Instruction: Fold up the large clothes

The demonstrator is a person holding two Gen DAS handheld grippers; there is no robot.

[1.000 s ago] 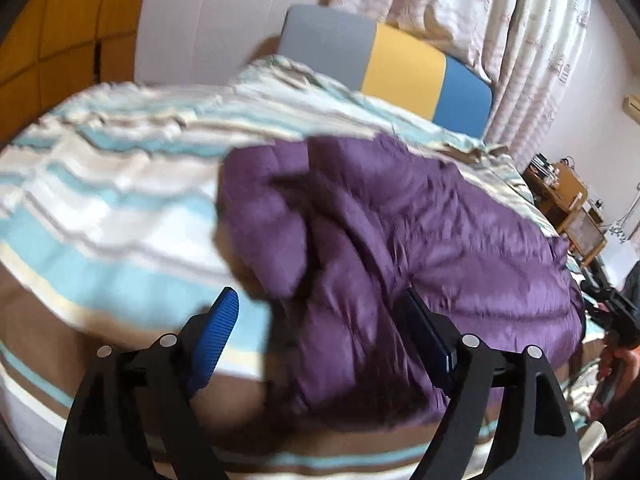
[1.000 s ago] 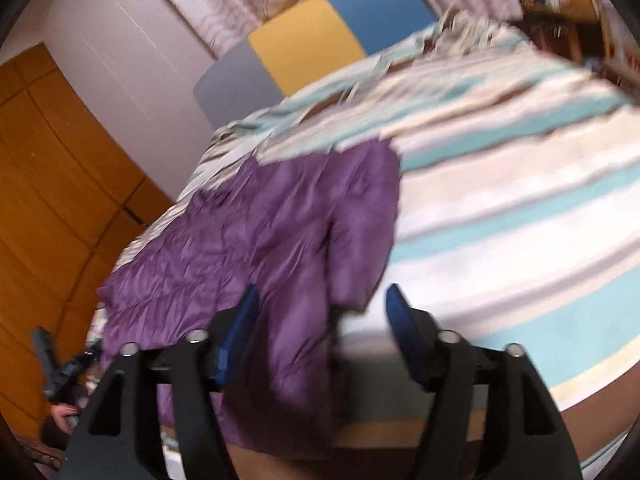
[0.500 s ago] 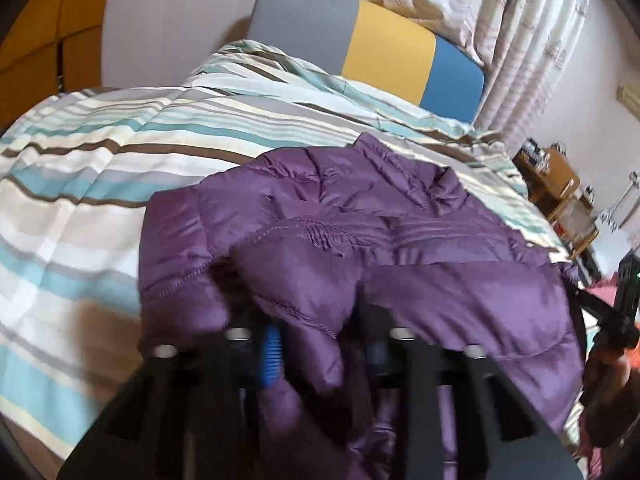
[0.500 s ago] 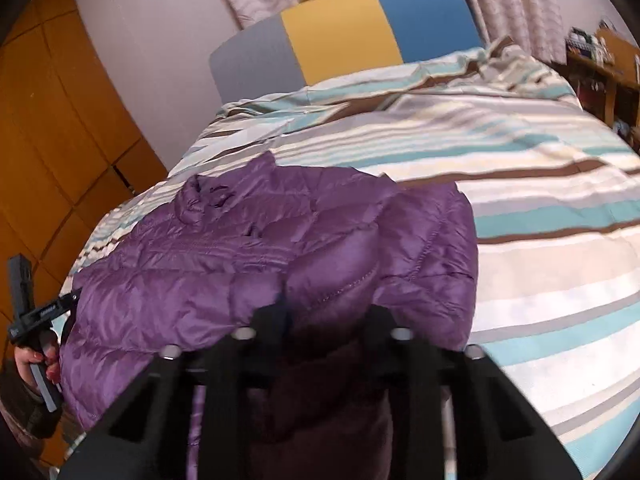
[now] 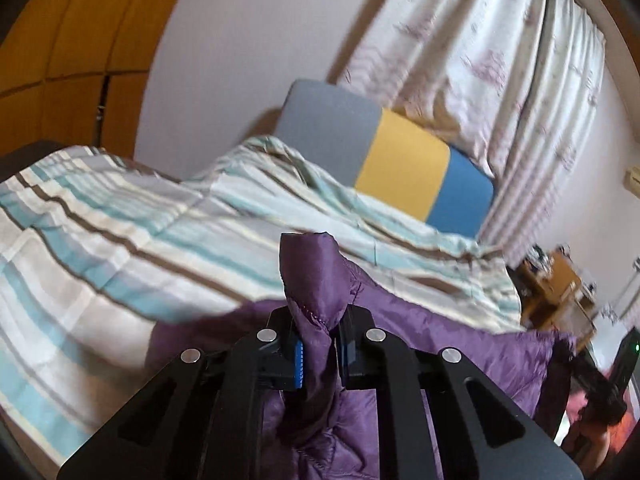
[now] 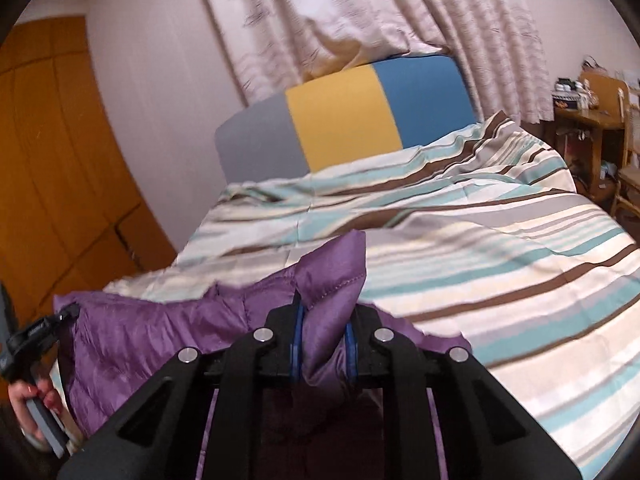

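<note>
A purple puffer jacket [image 5: 440, 344] lies over the near part of a striped bed. My left gripper [image 5: 318, 354] is shut on a bunched fold of the jacket, which sticks up between its blue pads. My right gripper [image 6: 320, 346] is shut on another fold of the same jacket [image 6: 160, 320], lifted above the bedding. The jacket hangs stretched between both grippers. The other gripper shows at the edge of each view, at right in the left wrist view [image 5: 616, 372] and at left in the right wrist view [image 6: 28, 340].
The striped duvet [image 6: 480, 240] covers the bed. A grey, yellow and blue headboard [image 6: 344, 116] stands at the far end below patterned curtains [image 6: 360, 12]. A wooden desk with clutter [image 6: 592, 120] is at the right, orange wardrobe doors [image 6: 48, 160] at the left.
A second ago both grippers were open above the jacket's edge. They closed on its folds and have now lifted them, so the views tilt up toward the headboard and curtains.
</note>
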